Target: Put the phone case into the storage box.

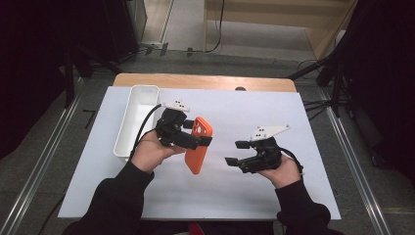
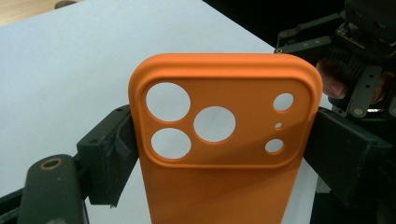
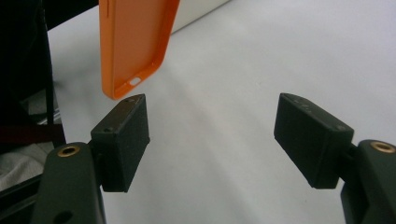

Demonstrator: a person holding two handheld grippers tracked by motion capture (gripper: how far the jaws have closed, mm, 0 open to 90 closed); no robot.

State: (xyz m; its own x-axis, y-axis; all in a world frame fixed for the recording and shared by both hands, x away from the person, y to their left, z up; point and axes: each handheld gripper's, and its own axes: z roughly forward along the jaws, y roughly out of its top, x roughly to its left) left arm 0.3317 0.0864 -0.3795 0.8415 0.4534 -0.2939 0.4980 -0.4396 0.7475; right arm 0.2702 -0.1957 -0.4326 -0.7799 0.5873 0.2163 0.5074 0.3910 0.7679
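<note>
A person in dark sleeves works at a table [image 1: 205, 81] covered by a white sheet [image 1: 230, 196], a two-jaw tool in each hand. The left gripper [image 1: 203, 142] is clamped across the sides of an orange phone case [image 1: 198, 144], lifted off the sheet near its middle; the case's long axis runs roughly near to far, camera cut-outs at the far end, its lower end tipped toward the person. In the left gripper view the jaws press both long edges just below the cut-outs. The right gripper [image 1: 236, 152] hovers to the right, jaws wide apart and empty, just short of the case. Bare sheet lies open around both tools. A white rectangular bin [image 1: 122, 132] sits along the left edge. Beyond the table, grey floor, cables and dark stands.
</note>
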